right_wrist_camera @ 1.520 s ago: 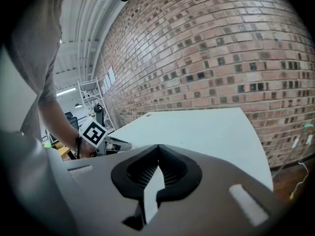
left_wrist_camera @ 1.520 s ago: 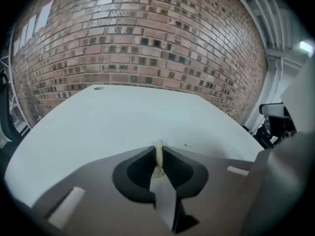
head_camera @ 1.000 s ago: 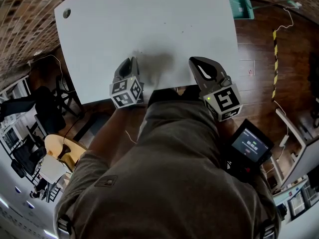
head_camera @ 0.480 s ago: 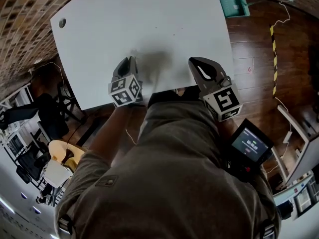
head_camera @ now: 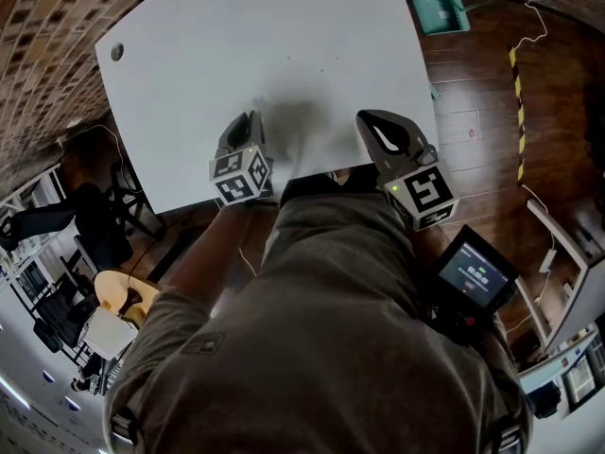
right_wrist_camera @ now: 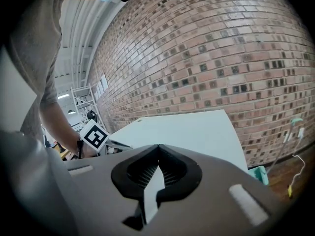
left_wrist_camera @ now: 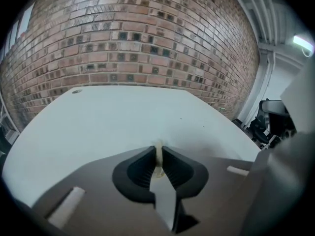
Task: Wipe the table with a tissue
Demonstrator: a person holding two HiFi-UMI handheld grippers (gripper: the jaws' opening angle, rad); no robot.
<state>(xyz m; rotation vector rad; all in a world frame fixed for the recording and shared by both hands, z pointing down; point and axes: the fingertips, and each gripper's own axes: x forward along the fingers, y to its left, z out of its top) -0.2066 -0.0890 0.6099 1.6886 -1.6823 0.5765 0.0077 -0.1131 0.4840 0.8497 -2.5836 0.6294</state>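
**Two grippers hold at the table's near edge**

Head view: the left gripper (head_camera: 248, 121) and right gripper (head_camera: 367, 116) sit mid-frame over the white table (head_camera: 284, 45), placed as they were a second ago; only the framing has drifted.

Left gripper view: the jaws are closed on a thin pale sliver of tissue (left_wrist_camera: 158, 154), lower centre.

Right gripper view: the jaws are together with nothing between them.

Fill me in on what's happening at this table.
A person stands at the near edge of a white table with a handheld gripper in each hand. The left tongs are shut on a thin pale sliver, apparently the tissue, held low over the tabletop. The right tongs are shut with nothing between them and are held over the same edge. Whether the tissue touches the surface cannot be told.
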